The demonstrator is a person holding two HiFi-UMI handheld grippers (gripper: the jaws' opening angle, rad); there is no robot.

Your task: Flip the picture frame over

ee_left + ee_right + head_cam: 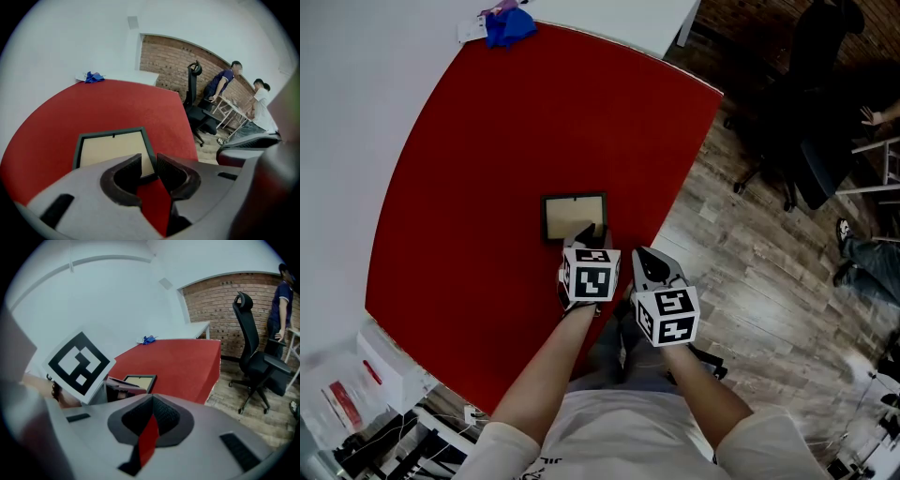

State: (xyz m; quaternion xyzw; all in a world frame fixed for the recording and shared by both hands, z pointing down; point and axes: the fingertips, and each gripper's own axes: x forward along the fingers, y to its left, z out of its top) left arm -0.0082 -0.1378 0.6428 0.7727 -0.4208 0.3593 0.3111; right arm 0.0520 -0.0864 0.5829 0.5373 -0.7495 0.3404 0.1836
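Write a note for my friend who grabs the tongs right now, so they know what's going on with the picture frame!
Left tongs: open, tips at the near right corner of the picture frame; they do not look clamped on it.
Right tongs: shut, empty, held just off the red table's edge.
Frame: flat on the table, tan side up.
Done: left tongs lined up.
Left: grip the frame, lift it, turn it over, set it down.

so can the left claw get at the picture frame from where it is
Probably yes: the left claw is open right at the picture frame's near corner, with nothing on the red table between them.
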